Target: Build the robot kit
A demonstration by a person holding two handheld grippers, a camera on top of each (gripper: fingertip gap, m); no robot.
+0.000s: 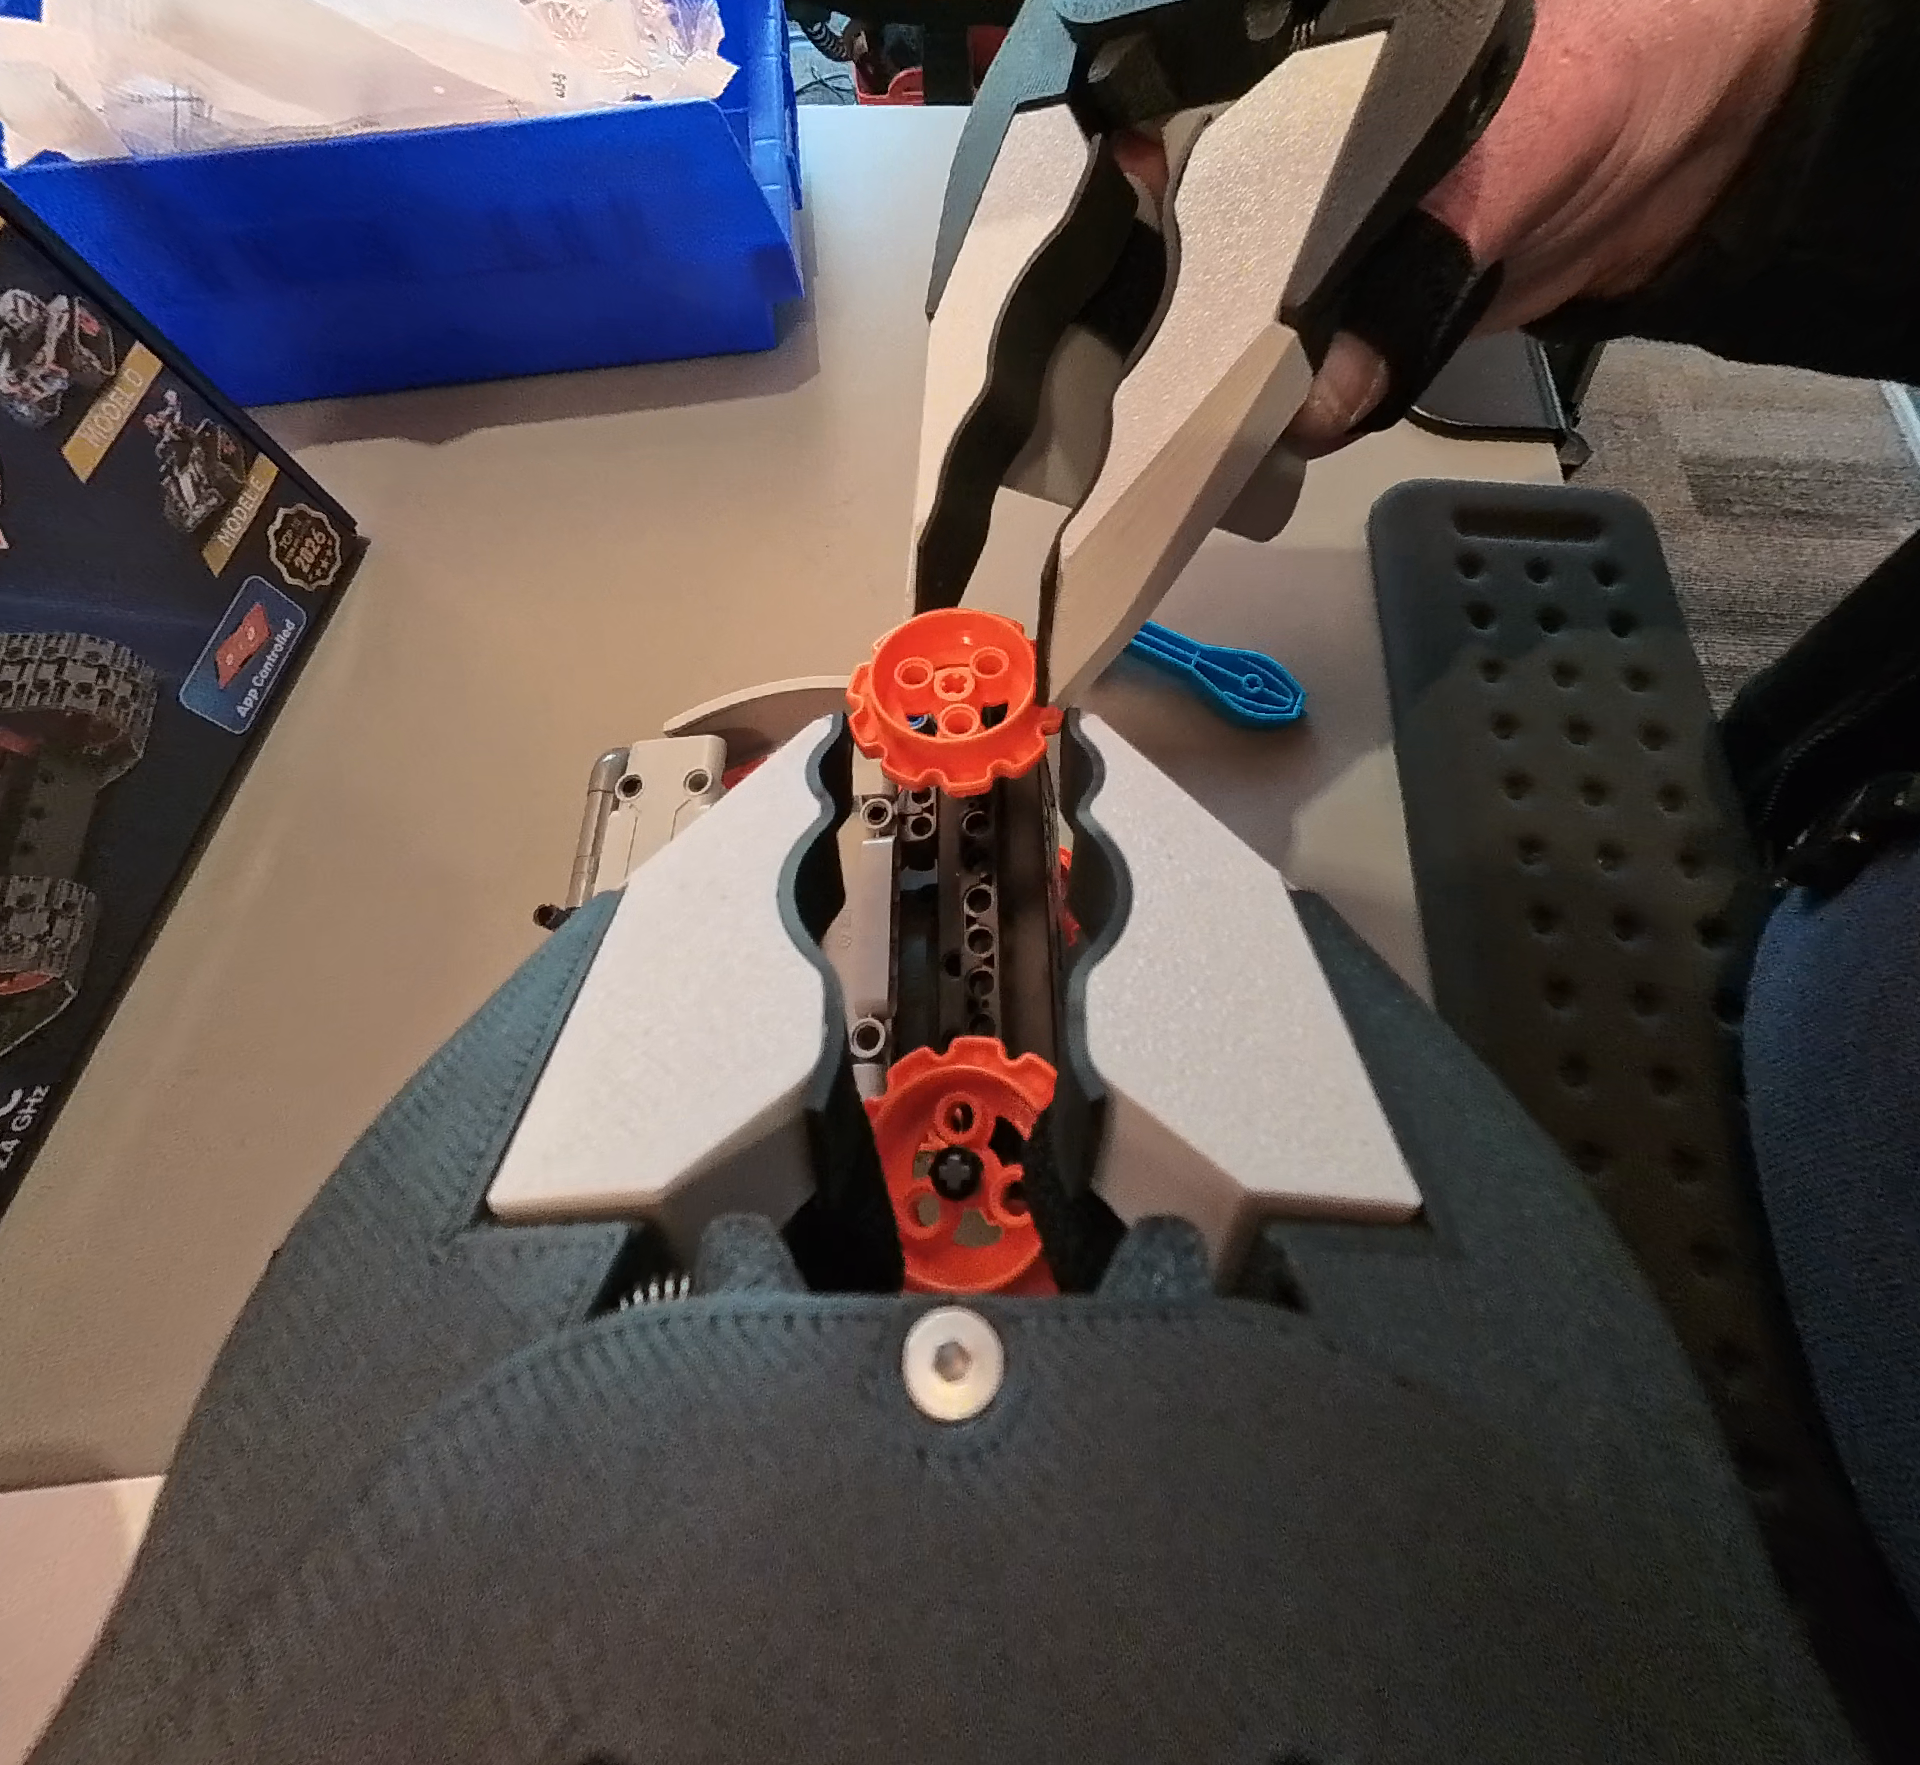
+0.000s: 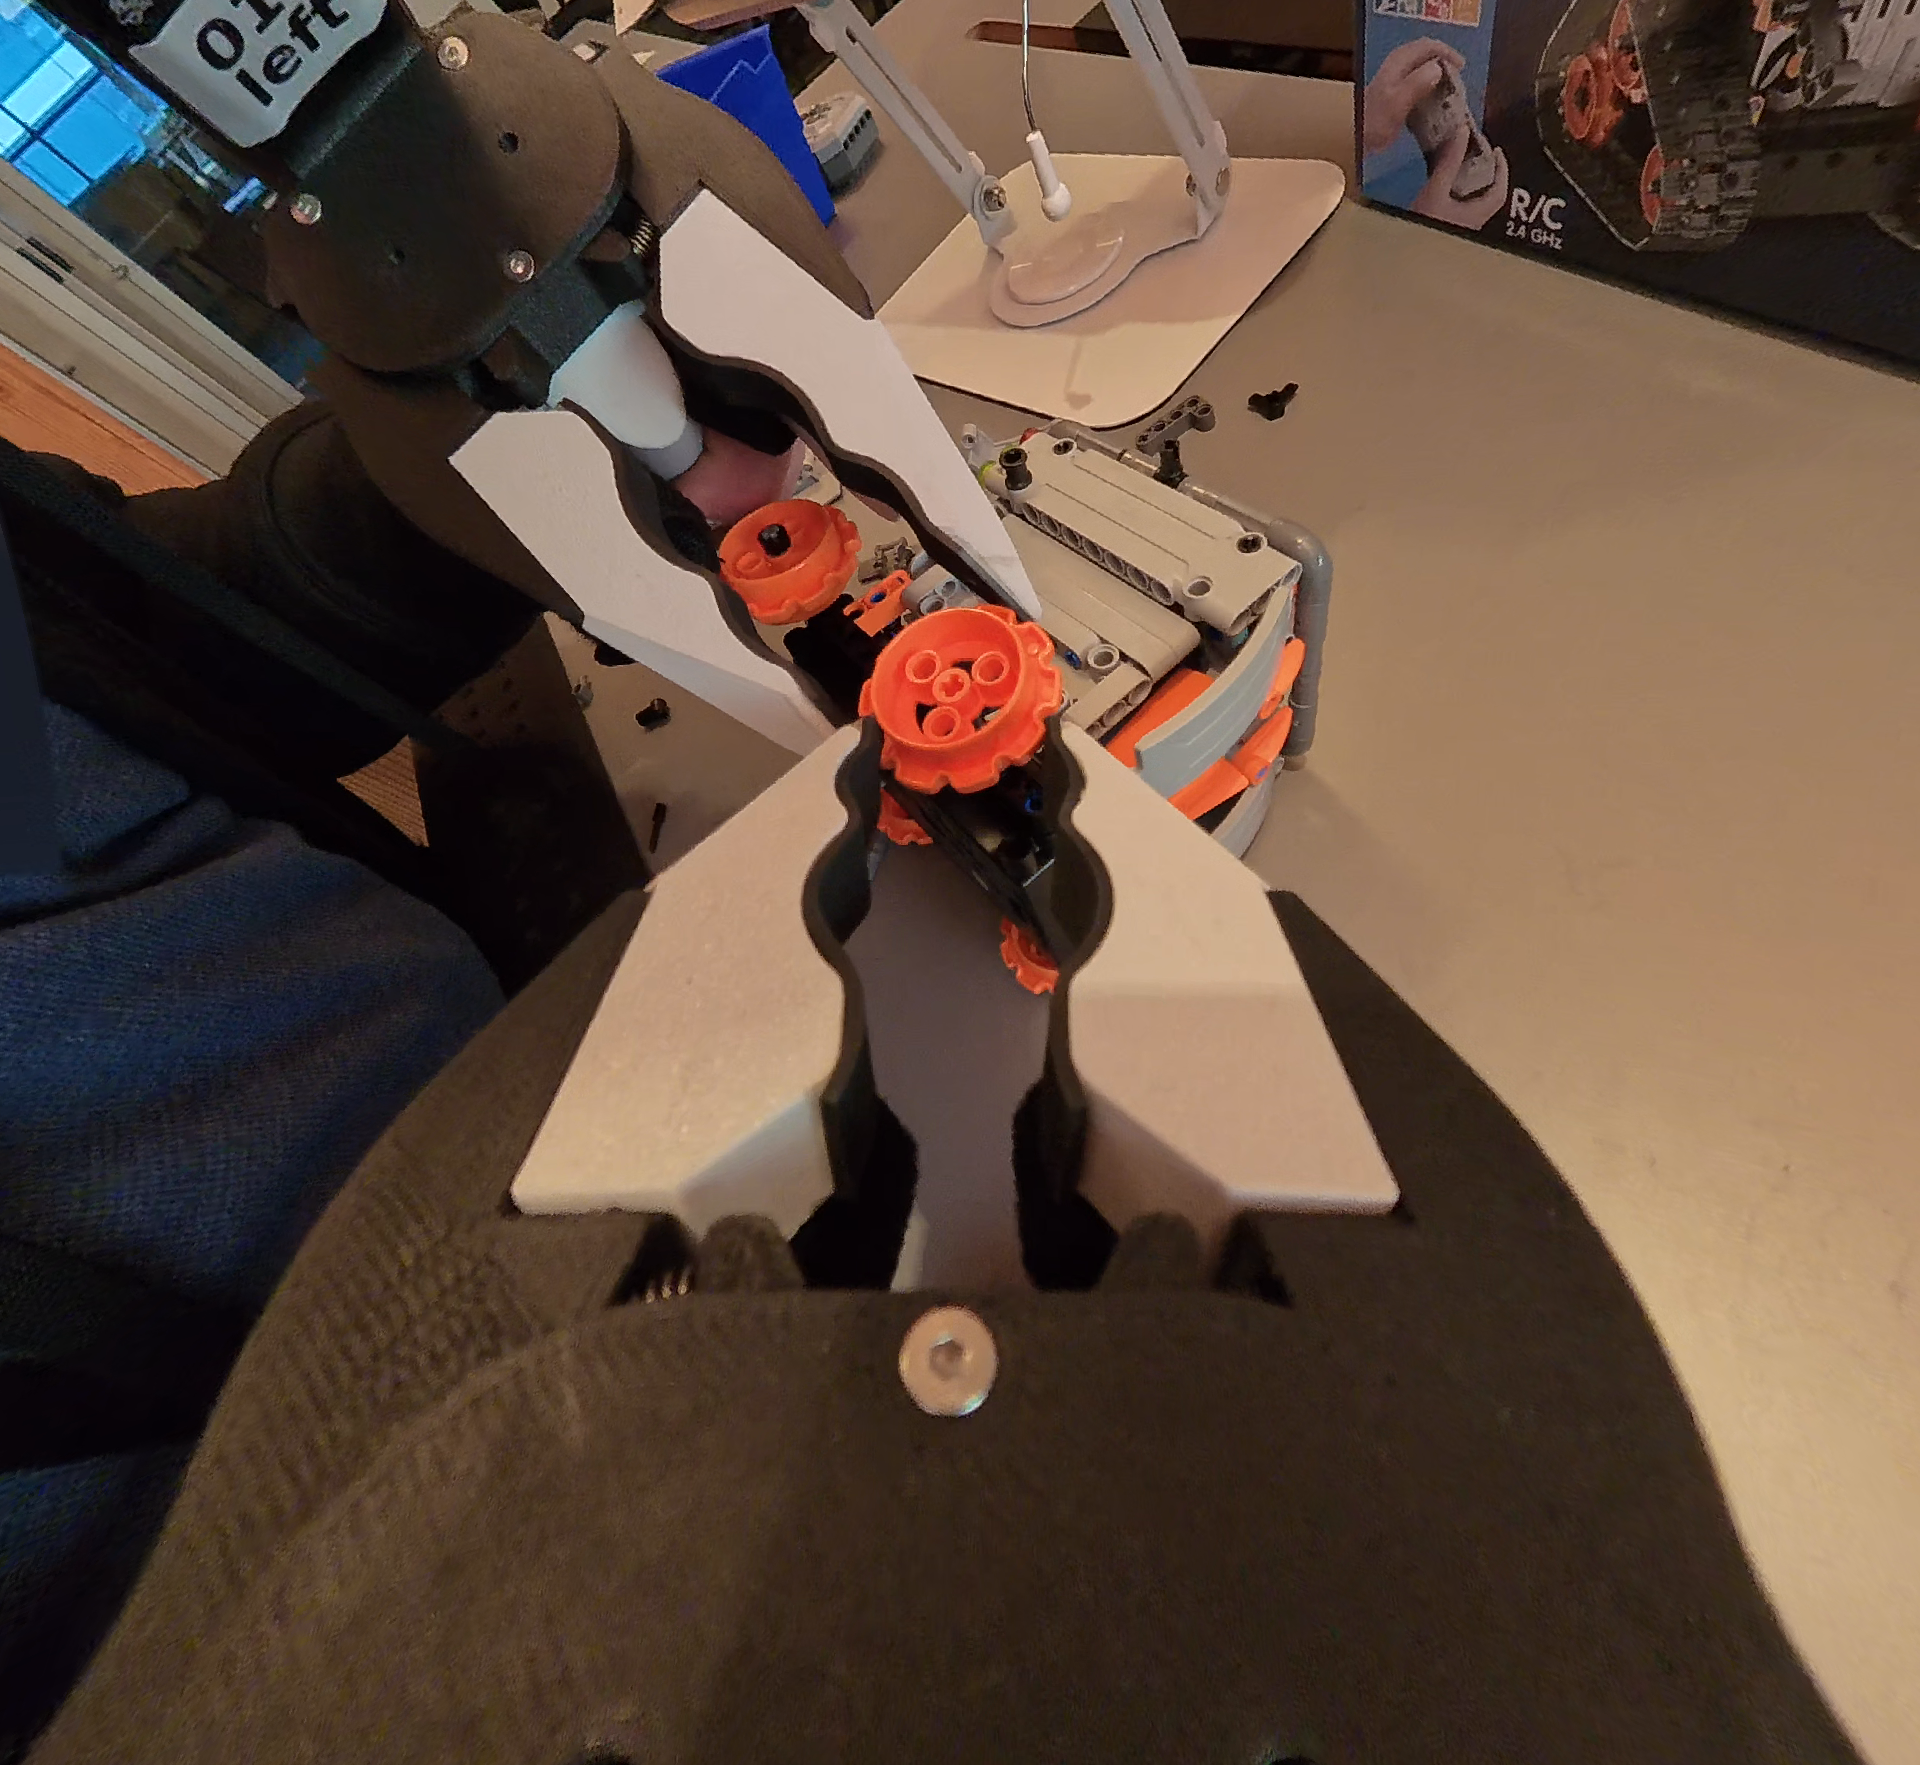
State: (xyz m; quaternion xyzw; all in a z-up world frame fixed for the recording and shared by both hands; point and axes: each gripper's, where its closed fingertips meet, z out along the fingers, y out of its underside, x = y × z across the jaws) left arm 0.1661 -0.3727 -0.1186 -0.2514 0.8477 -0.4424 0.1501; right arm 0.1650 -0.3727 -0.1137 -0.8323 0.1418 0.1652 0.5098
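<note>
The left gripper (image 1: 951, 728) is squeezed tight on a black frame (image 1: 971, 905) in the middle of the left wrist view. One orange wheel (image 1: 961, 1165) already sits on the frame's near end, low in the frame. The right gripper (image 2: 961, 749) comes in from the upper right and pinches a second orange wheel (image 1: 945, 697) right at the frame's far end. I cannot tell if it is pushed on all the way. A blue tool (image 1: 1216, 676) lies on the table (image 1: 520, 572) nearby.

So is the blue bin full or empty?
Full, nearly: the blue bin holds crumpled paper and clear plastic bags piled up to its rim.
</note>
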